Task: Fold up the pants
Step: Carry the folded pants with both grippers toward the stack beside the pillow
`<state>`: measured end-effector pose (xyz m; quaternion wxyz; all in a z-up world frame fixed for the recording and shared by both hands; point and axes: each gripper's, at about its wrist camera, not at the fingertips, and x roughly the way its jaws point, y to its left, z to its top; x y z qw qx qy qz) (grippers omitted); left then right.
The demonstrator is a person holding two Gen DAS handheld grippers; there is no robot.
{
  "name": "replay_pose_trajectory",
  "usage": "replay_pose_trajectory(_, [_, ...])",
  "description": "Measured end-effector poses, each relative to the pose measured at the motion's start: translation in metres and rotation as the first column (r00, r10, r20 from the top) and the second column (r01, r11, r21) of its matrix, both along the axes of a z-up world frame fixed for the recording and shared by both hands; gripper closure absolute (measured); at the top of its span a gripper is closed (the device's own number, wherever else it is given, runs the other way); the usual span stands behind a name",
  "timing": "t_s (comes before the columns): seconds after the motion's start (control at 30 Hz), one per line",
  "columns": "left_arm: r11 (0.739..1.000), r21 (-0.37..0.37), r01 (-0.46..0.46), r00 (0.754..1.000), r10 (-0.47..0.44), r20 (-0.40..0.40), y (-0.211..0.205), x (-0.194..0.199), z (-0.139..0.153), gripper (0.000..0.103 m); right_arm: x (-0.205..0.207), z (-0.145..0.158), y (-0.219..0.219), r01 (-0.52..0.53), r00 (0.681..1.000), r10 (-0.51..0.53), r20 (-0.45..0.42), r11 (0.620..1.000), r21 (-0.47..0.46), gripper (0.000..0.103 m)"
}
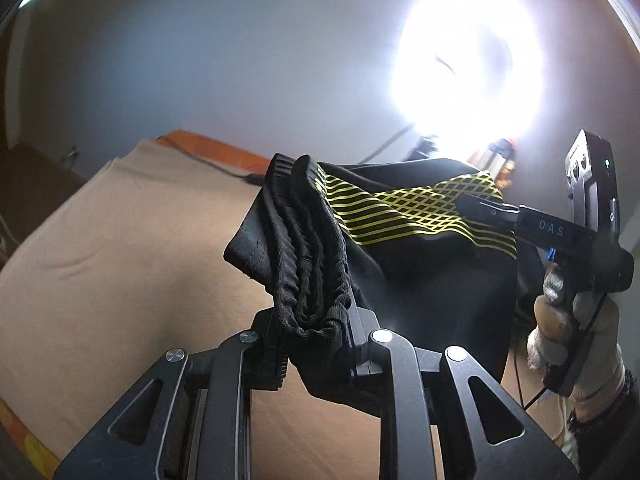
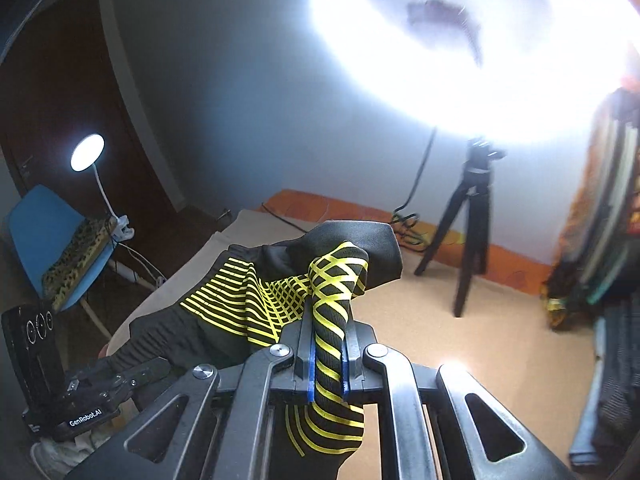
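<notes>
The black pants (image 1: 420,264) with yellow line pattern hang in the air between both grippers, above the beige bed (image 1: 120,248). My left gripper (image 1: 316,328) is shut on the bunched black ribbed waistband. My right gripper (image 2: 328,352) is shut on a rolled yellow-patterned part of the pants (image 2: 256,300). The right gripper also shows in the left wrist view (image 1: 492,208), clamped on the patterned cloth. The left gripper also shows in the right wrist view (image 2: 132,372), at lower left on the black edge.
A bright ring light (image 1: 468,60) on a black tripod (image 2: 468,232) stands on the bed's far side. A blue chair (image 2: 52,240) with a clip lamp (image 2: 88,152) is at left. Hanging clothes (image 2: 608,216) are at right. An orange sheet edge (image 1: 212,148) borders the bed.
</notes>
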<state>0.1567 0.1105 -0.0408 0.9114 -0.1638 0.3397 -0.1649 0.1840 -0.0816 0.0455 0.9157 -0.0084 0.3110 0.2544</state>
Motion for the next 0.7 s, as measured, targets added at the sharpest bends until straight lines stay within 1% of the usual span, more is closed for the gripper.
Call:
replay_pose_trajectory(0.13, [0.999, 0.018, 0.049, 0.998, -0.049, 0.029, -0.024, -0.01, 0.018, 0.084, -0.019, 0.014, -0.034, 0.023, 1.0, -0.023, 0.015, 1.0, 0.009, 0.097])
replay_pose_trajectory(0.3, [0.994, 0.016, 0.104, 0.992, -0.105, 0.069, -0.063, -0.015, 0.038, 0.084, -0.04, 0.029, -0.082, 0.071, 0.997, -0.072, 0.029, 0.997, 0.026, 0.097])
replay_pose_trajectory(0.43, [0.987, 0.004, 0.161, 0.983, -0.16, 0.094, -0.102, -0.018, 0.047, 0.084, -0.056, 0.042, -0.118, 0.11, 0.993, -0.112, 0.045, 0.993, 0.03, 0.097])
replay_pose_trajectory(0.53, [0.979, -0.023, 0.203, 0.974, -0.199, 0.107, -0.134, -0.014, 0.051, 0.084, -0.066, 0.054, -0.154, 0.153, 0.986, -0.154, 0.064, 0.988, 0.026, 0.097])
replay_pose_trajectory(0.57, [0.974, -0.037, 0.222, 0.97, -0.216, 0.112, -0.149, -0.011, 0.052, 0.084, -0.068, 0.058, -0.165, 0.166, 0.984, -0.167, 0.069, 0.986, 0.026, 0.097])
replay_pose_trajectory(0.7, [0.959, -0.053, 0.278, 0.954, -0.27, 0.132, -0.199, -0.009, 0.056, 0.084, -0.07, 0.07, -0.216, 0.226, 0.97, -0.228, 0.082, 0.974, 0.026, 0.097])
